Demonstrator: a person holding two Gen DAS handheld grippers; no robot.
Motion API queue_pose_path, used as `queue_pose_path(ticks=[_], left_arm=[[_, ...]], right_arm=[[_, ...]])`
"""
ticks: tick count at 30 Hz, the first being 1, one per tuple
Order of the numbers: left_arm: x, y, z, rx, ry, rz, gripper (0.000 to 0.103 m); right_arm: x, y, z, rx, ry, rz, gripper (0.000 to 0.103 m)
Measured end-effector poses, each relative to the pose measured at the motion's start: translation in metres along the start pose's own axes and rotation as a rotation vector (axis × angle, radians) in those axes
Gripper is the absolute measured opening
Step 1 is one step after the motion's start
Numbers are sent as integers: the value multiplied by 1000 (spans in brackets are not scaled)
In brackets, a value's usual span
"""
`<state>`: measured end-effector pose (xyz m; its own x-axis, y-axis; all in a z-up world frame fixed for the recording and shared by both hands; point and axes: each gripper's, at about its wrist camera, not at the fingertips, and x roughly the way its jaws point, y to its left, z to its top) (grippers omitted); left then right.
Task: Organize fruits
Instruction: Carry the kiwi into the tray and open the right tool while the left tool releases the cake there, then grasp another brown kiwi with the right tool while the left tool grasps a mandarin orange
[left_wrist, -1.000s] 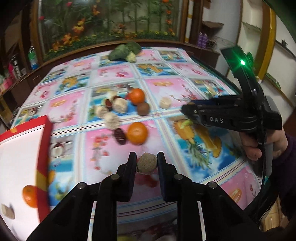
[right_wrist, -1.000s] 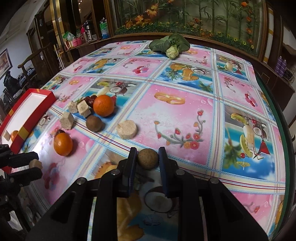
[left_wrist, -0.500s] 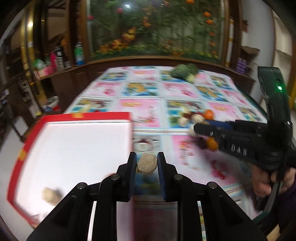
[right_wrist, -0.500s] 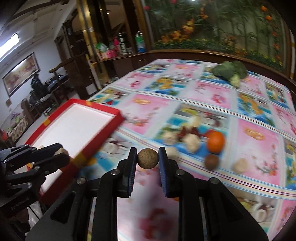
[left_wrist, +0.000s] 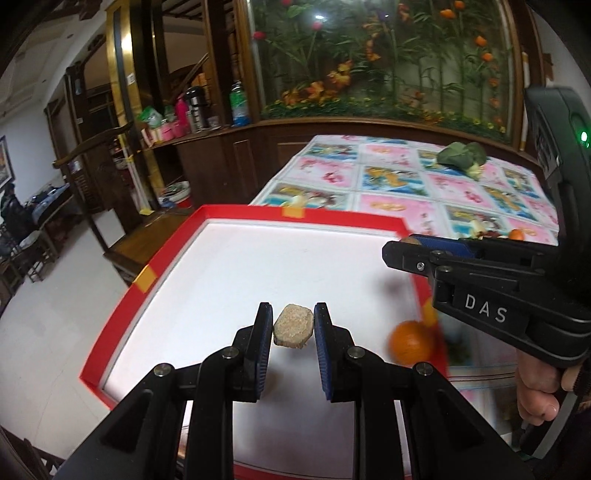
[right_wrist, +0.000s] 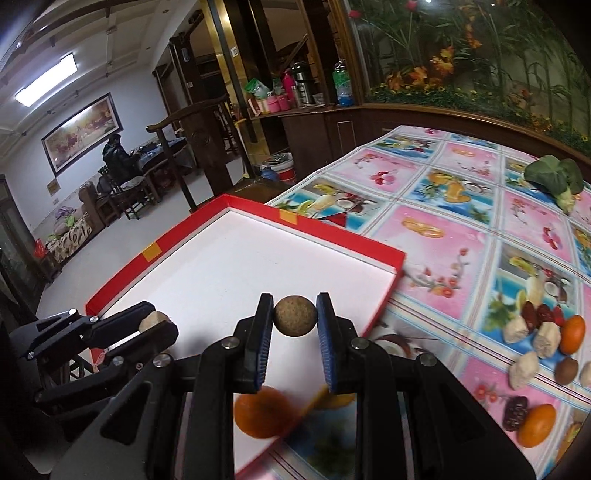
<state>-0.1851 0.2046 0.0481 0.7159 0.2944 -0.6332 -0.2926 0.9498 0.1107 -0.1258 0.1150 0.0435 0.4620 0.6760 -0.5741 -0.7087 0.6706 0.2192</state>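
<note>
While both grippers hang over the red-rimmed tray (left_wrist: 236, 213), each one has a piece clamped. Left gripper (left_wrist: 293, 334) is closed on a tan, flat-sided chunk (left_wrist: 293, 329), pinched between the blue pads; the chunk is held above the tray's white floor, not touching it. Right gripper (right_wrist: 294, 322) is closed on a round brown fruit (right_wrist: 295, 321), also held above the tray, nearer its table-side rim.

From the left wrist view the right gripper (left_wrist: 400, 247) comes in from the right side, its tips over the tray's far right corner, with the person's hand (left_wrist: 539, 387) on the grip below. From the right wrist view the left gripper (right_wrist: 155, 325) sits at lower left over the tray's near corner, tan chunk (right_wrist: 151, 320) visible between its fingers.

One orange (left_wrist: 412, 343) lies inside the tray against the right rim, blurred; same orange (right_wrist: 264, 411) shows under the right gripper's fingers.

Tray (right_wrist: 332, 230) sits at the edge of the table, on the fruit-print tablecloth (right_wrist: 461, 236). Loose pile left on the cloth: two oranges (right_wrist: 572, 334) (right_wrist: 536, 424), pale chunks (right_wrist: 548, 338), dark red dates (right_wrist: 532, 314), a brown round fruit (right_wrist: 567, 371). Leafy green vegetable (right_wrist: 554, 179) lies far back on the cloth, well apart from the pile.
</note>
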Motion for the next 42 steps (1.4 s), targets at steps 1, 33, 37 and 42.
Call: queue_pose_path(ticks=[1, 33, 37, 42], left_arm=[[2, 2, -1, -2, 3, 10, 22], [25, 11, -11, 3, 74, 136, 34], [22, 10, -7, 2, 66, 151, 54], [19, 5, -2, 3, 62, 141, 63]], right_arm=[[1, 2, -1, -4, 5, 1, 26], [5, 4, -16, -50, 107, 27, 43], [-7, -9, -11, -12, 80, 22, 44], [-25, -32, -6, 8, 51, -4, 45]])
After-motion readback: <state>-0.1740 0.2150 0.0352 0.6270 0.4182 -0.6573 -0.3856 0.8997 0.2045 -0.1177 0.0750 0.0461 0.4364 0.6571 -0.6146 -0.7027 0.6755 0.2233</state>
